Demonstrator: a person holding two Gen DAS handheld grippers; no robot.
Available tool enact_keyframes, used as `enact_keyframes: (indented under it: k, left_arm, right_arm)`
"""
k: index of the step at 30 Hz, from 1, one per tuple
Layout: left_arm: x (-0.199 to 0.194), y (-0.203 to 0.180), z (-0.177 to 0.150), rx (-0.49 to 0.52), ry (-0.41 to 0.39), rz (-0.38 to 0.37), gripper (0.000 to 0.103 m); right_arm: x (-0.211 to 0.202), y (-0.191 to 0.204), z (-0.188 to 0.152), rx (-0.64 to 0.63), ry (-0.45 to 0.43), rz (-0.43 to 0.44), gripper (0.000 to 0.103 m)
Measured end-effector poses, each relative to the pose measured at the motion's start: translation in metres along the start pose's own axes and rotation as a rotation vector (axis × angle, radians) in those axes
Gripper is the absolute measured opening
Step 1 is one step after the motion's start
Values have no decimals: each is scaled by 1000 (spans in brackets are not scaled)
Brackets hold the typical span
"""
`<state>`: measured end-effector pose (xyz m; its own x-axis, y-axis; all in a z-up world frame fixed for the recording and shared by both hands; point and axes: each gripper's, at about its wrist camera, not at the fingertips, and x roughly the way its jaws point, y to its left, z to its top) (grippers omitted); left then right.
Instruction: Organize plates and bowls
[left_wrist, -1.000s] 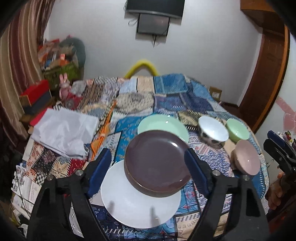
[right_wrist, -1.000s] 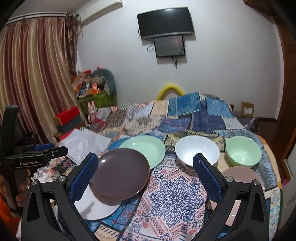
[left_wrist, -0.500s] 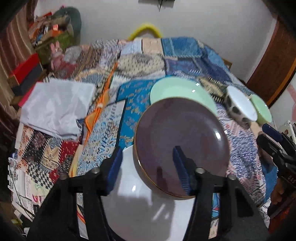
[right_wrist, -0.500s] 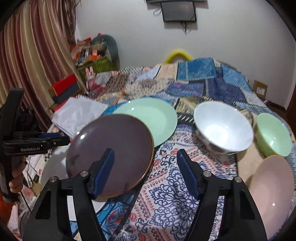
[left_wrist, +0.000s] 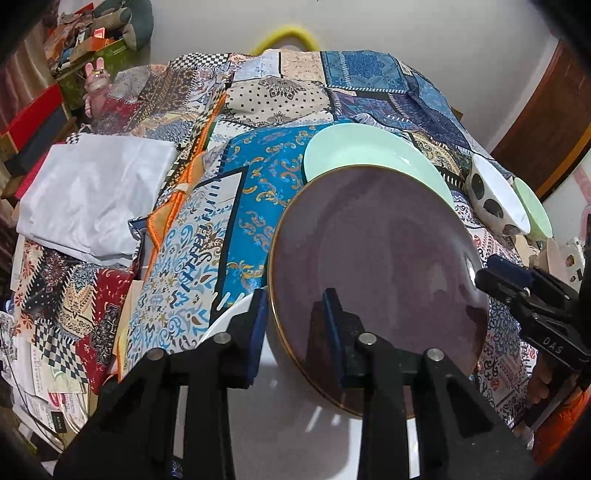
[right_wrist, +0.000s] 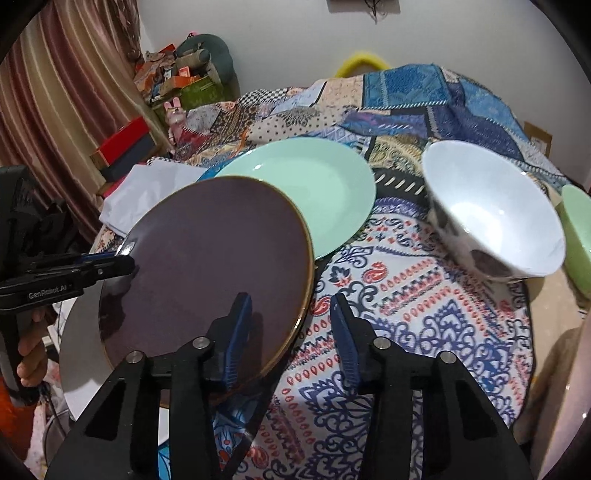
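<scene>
Patchwork cloth (right_wrist: 424, 314) spread wide; on it, near left, white plate (left_wrist: 295, 435) under tilted brown plate (right_wrist: 207, 266), mint plate (right_wrist: 310, 188) just beyond, white bowl (right_wrist: 495, 221) right. Left gripper (left_wrist: 295, 325) and right gripper (right_wrist: 290, 326), jaws just closing, each straddling brown plate's rim, opposite sides; pad contact unclear.
</scene>
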<state>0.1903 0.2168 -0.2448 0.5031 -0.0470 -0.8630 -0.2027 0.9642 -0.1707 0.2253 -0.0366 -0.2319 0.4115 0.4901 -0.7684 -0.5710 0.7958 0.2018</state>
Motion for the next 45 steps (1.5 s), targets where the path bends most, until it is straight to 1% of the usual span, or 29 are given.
enact_keyframes:
  k: [2, 7, 13, 19, 24, 29, 34, 45]
  left_arm:
    - [5, 2, 1, -10, 8, -7, 26]
    - [9, 5, 1, -23, 7, -25, 26]
    - [10, 5, 1, -10, 7, -27, 26]
    - [7, -1, 0, -3, 2, -10, 26]
    - [5, -6, -1, 1, 9, -23, 25]
    - [1, -15, -4, 1, 9, -26, 26]
    - [-7, -26, -10, 9, 9, -39, 26]
    - [-39, -57, -18, 48, -35, -40, 26]
  right_arm:
    - [4, 1, 0, 3, 11, 13, 32]
    - [13, 0, 0, 11, 35, 45, 26]
    - [14, 0, 1, 28, 28, 54, 26]
    - [12, -4, 0, 35, 18, 49, 26]
    - [7, -9, -2, 48, 8, 46, 26]
    - [-3, -14, -8, 63, -4, 55, 26]
    - [-17, -15, -13, 65, -26, 45, 26]
    - [-56, -24, -25, 83, -87, 35, 26]
